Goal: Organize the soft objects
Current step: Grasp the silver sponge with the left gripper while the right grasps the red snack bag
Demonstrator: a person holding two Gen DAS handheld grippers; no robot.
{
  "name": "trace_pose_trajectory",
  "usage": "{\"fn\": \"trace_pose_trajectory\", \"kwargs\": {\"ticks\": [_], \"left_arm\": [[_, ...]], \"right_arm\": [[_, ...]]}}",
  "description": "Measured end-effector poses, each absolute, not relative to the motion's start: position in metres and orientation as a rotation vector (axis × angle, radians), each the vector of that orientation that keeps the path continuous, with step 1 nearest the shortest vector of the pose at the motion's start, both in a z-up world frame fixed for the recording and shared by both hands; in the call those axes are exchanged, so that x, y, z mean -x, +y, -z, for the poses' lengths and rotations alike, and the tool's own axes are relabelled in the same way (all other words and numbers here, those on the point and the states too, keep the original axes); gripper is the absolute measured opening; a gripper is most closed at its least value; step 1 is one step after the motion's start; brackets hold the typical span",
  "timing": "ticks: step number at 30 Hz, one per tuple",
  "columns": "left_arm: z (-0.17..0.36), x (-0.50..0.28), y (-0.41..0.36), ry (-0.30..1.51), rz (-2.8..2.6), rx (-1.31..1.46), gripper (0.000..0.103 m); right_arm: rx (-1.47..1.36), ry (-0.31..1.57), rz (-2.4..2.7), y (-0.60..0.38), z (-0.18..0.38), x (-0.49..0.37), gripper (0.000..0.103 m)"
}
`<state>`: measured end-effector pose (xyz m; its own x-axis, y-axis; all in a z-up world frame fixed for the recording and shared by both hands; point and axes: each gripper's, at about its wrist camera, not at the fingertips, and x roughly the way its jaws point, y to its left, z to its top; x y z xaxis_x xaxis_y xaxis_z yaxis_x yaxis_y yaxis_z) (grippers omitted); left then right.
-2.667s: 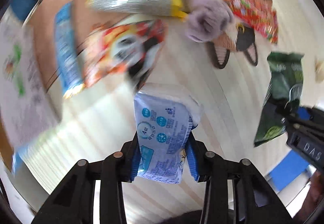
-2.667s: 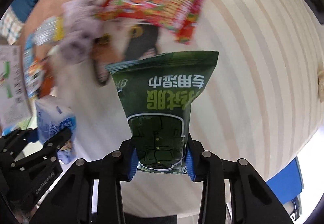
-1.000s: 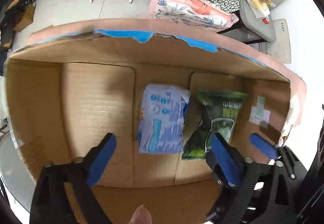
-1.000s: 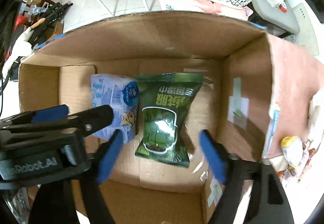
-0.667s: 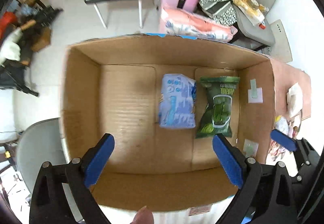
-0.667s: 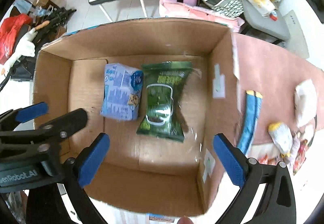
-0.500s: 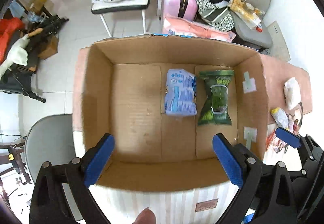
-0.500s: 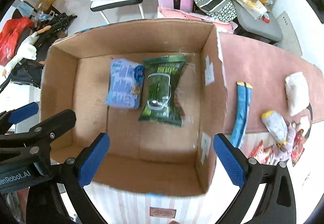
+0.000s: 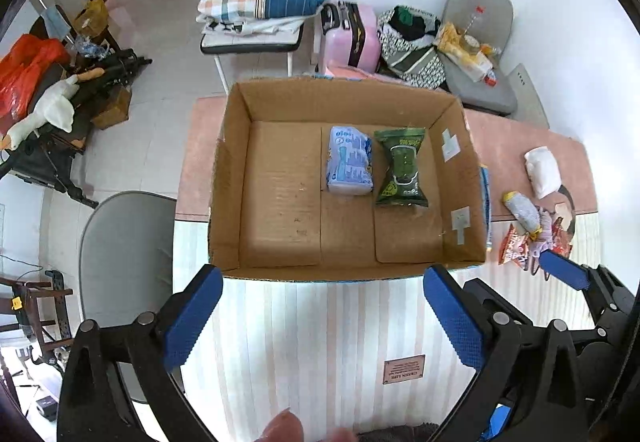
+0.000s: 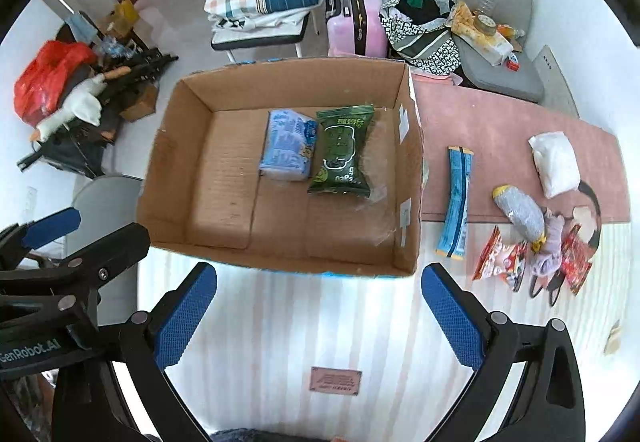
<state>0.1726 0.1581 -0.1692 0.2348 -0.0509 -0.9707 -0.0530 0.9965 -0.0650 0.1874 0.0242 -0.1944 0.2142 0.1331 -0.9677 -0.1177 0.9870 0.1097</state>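
Note:
A cardboard box stands on the striped table. Inside it lie a light blue packet and a dark green snack bag, side by side. My left gripper is open and empty, held high above the box's near edge. My right gripper is open and empty, also high above the near edge. To the right of the box lie a blue stick packet, a white pouch, a silver bag and red snack bags.
A purple plush lies among the red bags on a cat-face mat. A pink cloth covers the table's far part. Grey chairs, a pink suitcase and floor clutter surround the table.
Both grippers let go of the blue packet and green bag in the box, opened wide, then rose and pulled back; the box now looks smaller and farther.

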Motion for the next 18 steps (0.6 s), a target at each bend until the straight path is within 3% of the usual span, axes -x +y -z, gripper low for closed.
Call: {"fn": "trace_pose_trajectory", "kwargs": {"ticks": [10,18], "left_arm": [[0.135,-0.165,0.086,1.253,0.069,0.004,0.103],[0.185,-0.204,-0.049,1.406,0.231,0.014,0.103]], "right_arm": [[-0.109,1.284,-0.117,-0.056,0.166,-0.174,0.103],[-0.099,1.344,0.082,-0.218,0.177,-0.182,0.103]]}}
